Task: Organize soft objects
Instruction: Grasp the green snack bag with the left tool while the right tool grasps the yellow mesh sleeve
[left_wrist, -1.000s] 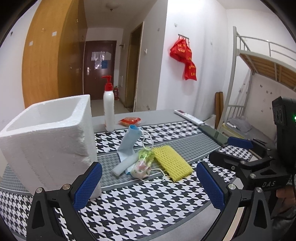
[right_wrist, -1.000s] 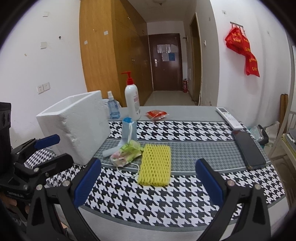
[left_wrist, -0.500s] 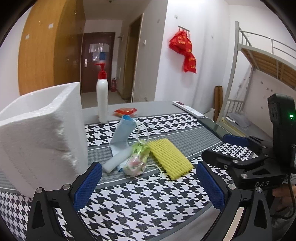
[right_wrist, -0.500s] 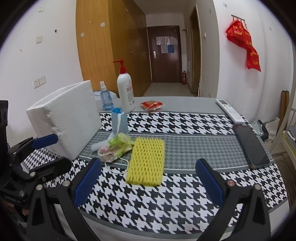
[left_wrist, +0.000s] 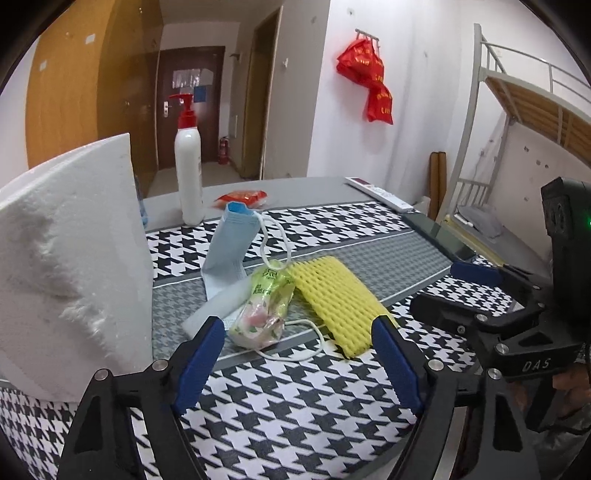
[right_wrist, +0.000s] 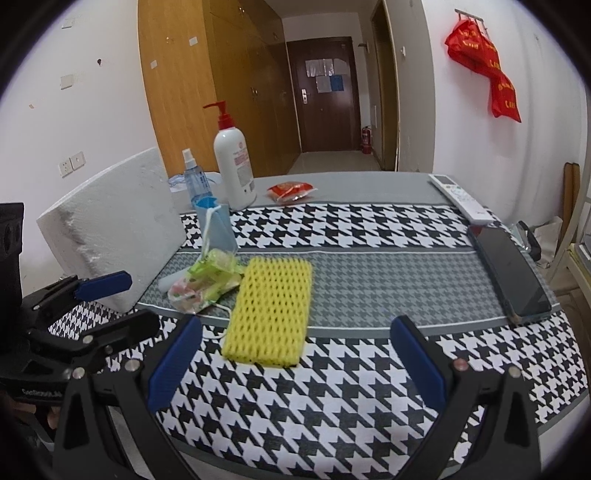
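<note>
A yellow foam net sleeve (left_wrist: 334, 301) (right_wrist: 271, 306) lies flat on the houndstooth cloth. Beside it on the left lie a green tissue pack (left_wrist: 264, 310) (right_wrist: 205, 282) and a light blue face mask (left_wrist: 229, 247) (right_wrist: 218, 227) with white ear loops. A white foam box (left_wrist: 62, 266) (right_wrist: 107, 229) stands to the left. My left gripper (left_wrist: 297, 363) is open and empty, just short of the tissue pack and sleeve. My right gripper (right_wrist: 295, 363) is open and empty, just short of the sleeve's near end.
A white pump bottle (left_wrist: 188, 173) (right_wrist: 234, 166), a blue spray bottle (right_wrist: 194, 177) and a red packet (left_wrist: 242, 197) (right_wrist: 291, 190) stand at the back. A remote (right_wrist: 460, 197) and a phone (right_wrist: 511, 271) lie at the right edge. A bunk bed (left_wrist: 517, 110) is right.
Both grippers have moved lower and closer to the soft objects. The foam box has slid further left in the left wrist view. Both grippers stay open.
</note>
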